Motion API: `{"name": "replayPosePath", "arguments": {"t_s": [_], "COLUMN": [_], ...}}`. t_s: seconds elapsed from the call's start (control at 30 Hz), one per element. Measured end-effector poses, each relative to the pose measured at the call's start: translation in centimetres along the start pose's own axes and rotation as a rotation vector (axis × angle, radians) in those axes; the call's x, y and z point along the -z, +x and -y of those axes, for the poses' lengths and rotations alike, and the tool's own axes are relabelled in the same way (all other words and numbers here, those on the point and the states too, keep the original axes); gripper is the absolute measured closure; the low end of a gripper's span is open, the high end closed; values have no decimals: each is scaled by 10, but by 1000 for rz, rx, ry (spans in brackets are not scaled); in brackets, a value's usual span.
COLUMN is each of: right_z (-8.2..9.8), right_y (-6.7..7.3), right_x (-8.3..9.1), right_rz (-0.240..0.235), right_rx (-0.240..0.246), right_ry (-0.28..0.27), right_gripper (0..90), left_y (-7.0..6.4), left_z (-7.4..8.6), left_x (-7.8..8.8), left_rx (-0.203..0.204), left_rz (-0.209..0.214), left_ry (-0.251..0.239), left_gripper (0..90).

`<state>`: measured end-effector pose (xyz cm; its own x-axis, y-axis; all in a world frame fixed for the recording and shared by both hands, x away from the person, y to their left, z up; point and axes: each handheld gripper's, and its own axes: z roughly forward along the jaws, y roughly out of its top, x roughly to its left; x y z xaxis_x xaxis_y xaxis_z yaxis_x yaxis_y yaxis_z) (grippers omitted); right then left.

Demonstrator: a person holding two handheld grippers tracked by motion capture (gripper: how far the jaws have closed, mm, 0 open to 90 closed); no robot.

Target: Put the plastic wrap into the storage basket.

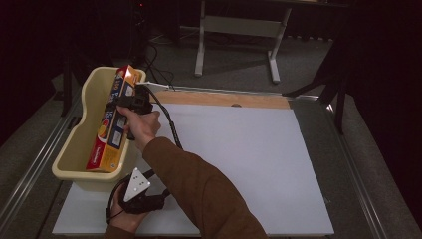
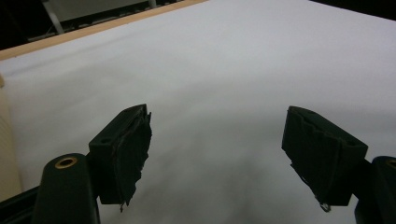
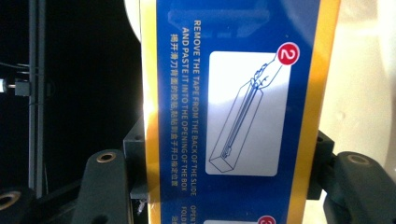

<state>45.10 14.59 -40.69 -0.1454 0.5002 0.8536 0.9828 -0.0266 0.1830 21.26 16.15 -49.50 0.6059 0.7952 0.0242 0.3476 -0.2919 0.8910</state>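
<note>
A long orange-and-blue wrap box (image 1: 112,127) leans lengthwise in the cream plastic bin (image 1: 88,87) at the table's left, its far end above the rim. My right gripper (image 1: 120,103) reaches across from the right and is shut on the box's upper half. In the right gripper view the box's blue instruction panel (image 3: 233,93) sits clamped between the jaws of that gripper (image 3: 229,163), with the bin's cream wall (image 3: 366,70) behind. My left gripper (image 1: 149,198), with its grey plate, rests near the front edge below the bin. The left gripper (image 2: 217,135) stands open over bare white sheet.
A white sheet (image 1: 239,149) covers the table, with a wooden strip (image 1: 224,98) along its far edge. Metal rails run down both sides. A grey stand (image 1: 239,30) is on the floor beyond the table. The bin's side (image 2: 7,154) shows in the left gripper view.
</note>
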Motion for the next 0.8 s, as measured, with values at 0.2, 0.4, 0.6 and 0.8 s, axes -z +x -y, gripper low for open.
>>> {"name": "replayPosePath", "arguments": {"t_s": [0.2,0.4,0.6,0.8], "right_z": [0,0,0,-4], "right_y": [-6,-5,-2,4], "right_x": [-7,-6,-4,6], "right_rz": [39,97,123,102], "right_rx": [-38,-39,-16,-8], "right_ry": [23,33,46,67], "right_gripper": [376,357,321,336], "left_y": [0,0,-1,0], "left_z": [0,0,0,0], "left_x": [1,0,0,0], "left_rx": [2,2,1,1], "left_rz": [0,0,-3,-2], "left_ry": [-3,-4,-3,-1], "left_gripper": [237,237,237,237]}}
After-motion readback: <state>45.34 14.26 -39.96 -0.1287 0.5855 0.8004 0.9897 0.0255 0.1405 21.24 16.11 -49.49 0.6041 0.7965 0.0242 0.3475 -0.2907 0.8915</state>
